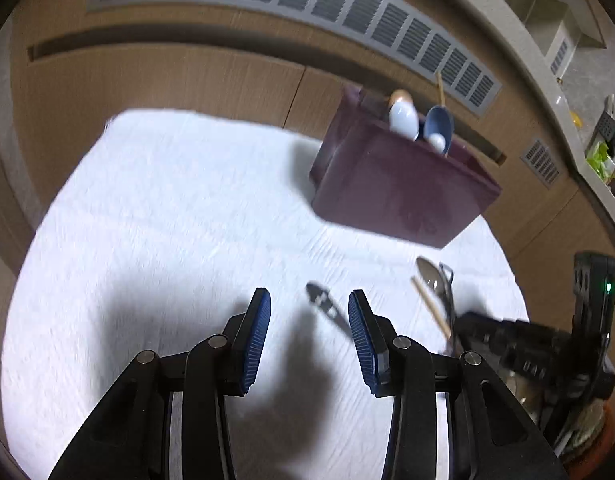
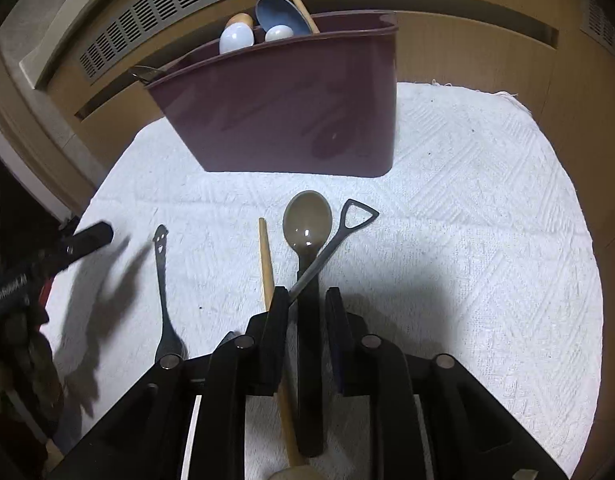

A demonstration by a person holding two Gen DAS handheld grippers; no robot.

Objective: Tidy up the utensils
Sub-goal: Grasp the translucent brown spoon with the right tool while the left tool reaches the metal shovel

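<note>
— Where are the utensils?

— Most lie on the white towel, in front of the maroon holder. Nearest the holder is a brown spoon, bowl up, its dark handle running back between the fingers of the right gripper. A grey utensil with a triangular handle end lies across the spoon's neck, just right of the bowl. A wooden stick lies just left of the spoon, passing under the gripper's left finger.

— Is the right gripper closed on the spoon?

— No. Its fingers stand apart on either side of the handle, with gaps showing.

— Anything else on the towel?

— A black spoon with a cut-out face in its handle, farther left of the stick.

— And inside the holder?

— A white spoon, a smaller white one, a blue spoon with a wooden handle, and a metal piece at the left rim.

— The left gripper?

— The left gripper hovers over the towel well left of the holder, fingers wide apart, nothing between them.
</note>
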